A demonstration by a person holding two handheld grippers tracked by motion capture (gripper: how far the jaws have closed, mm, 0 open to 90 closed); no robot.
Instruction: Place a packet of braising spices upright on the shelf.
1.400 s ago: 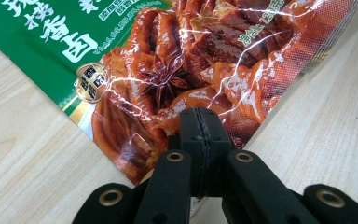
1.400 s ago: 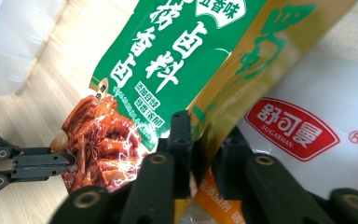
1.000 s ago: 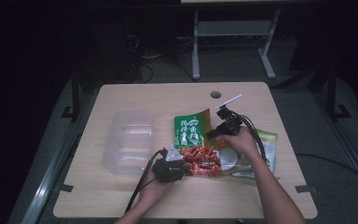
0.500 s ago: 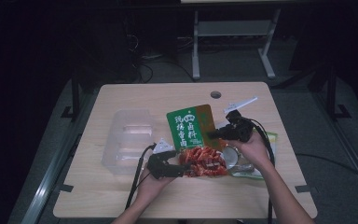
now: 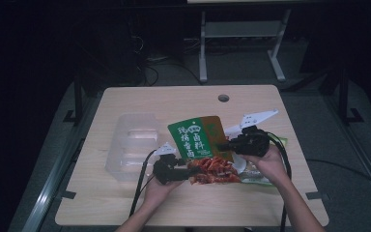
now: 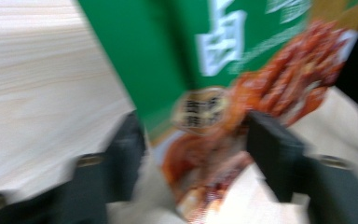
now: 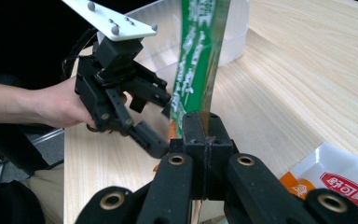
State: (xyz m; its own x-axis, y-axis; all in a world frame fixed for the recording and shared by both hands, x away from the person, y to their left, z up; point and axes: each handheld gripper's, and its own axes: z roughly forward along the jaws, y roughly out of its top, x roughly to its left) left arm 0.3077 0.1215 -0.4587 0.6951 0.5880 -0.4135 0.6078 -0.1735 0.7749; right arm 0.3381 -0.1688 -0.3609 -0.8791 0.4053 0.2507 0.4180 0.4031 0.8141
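A green snack packet (image 5: pixel 199 141) is shown lifted off the wooden table (image 5: pixel 125 203) and held on edge between the two grippers, just right of an empty clear plastic tray (image 5: pixel 130 145). The packet has been picked up, and transfer into the tray is judged to be the step left; nothing lies in the tray yet, and further packets (image 5: pixel 261 174) remain on the table beneath the right hand. The right gripper (image 7: pixel 204 135) is seen fully closed, its two black jaws pinching the packet's edge. The left gripper (image 6: pixel 193 154) is seen partly open at the packet's lower, red-printed end; its jaws have just been closing from a wider spread, with the packet between them, but the blurred left gripper view does not allow pad contact to be confirmed. The packet's weight is therefore judged to be carried by the right gripper.
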